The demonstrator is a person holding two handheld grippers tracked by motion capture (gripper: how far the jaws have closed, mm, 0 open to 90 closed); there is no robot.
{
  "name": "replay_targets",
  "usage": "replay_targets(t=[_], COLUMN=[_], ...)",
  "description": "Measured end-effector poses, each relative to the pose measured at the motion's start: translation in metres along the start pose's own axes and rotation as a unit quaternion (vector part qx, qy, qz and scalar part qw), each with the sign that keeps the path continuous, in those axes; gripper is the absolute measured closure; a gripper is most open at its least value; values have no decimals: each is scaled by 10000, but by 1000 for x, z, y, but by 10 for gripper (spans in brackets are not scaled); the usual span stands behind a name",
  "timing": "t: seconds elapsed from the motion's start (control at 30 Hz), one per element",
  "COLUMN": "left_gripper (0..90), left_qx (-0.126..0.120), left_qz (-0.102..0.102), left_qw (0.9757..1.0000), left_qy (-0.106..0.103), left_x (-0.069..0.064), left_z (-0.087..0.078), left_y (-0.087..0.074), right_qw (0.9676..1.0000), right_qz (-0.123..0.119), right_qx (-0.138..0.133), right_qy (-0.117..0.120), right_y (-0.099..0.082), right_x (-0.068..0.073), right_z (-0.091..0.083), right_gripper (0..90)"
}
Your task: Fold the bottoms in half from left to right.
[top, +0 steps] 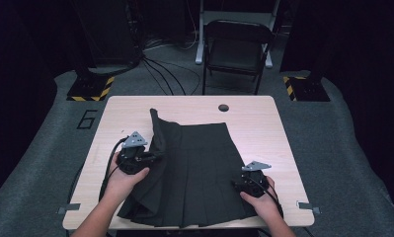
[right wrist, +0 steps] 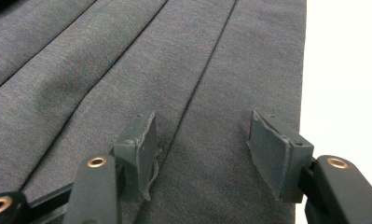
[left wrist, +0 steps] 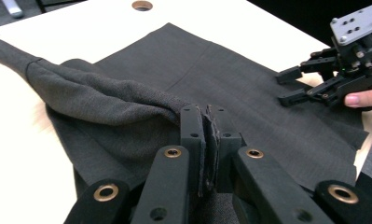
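On the pale worktop (top: 263, 111), dark pleated skirt (top: 204, 168) spans the near edge; left gripper (top: 152, 157) pinches its fold; right gripper (top: 236, 185) spread wide; folding chair (top: 236, 47) beyond.

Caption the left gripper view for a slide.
Left gripper pinching a fold of the dark pleated skirt above the table.

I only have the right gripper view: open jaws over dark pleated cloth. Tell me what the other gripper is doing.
Observer: The left gripper is shut on a fold of the skirt at its left edge.
Operator: Say whether that edge lies flat.
Observer: No, it is lifted off the table in a bunched ridge.
Operator: Report what is beyond the table.
Observer: A dark folding chair stands past the far edge.
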State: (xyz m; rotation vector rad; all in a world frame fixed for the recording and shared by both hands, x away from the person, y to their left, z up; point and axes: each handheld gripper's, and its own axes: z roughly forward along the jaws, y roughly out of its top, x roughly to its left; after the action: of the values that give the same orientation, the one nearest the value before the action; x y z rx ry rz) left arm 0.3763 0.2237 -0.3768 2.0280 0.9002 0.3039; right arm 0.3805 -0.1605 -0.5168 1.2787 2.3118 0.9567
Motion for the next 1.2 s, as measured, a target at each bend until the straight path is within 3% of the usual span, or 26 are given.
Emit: replay_targets(t=[0.6,1.2], left_gripper=[859,859], left_qx=[3,72], left_qz=[289,450], left_qw=[9992,9968], left_qy=[-283,-660], left_x=[-26,-57], left_z=[20,53], left_y=[20,29], right_qw=[10000,10000], right_qz=[0,-24], right_qx=[-2,-11], right_qy=[6,7], right_y=[0,0], right_x=[0,0], right_z=[0,0], right_gripper=[414,413])
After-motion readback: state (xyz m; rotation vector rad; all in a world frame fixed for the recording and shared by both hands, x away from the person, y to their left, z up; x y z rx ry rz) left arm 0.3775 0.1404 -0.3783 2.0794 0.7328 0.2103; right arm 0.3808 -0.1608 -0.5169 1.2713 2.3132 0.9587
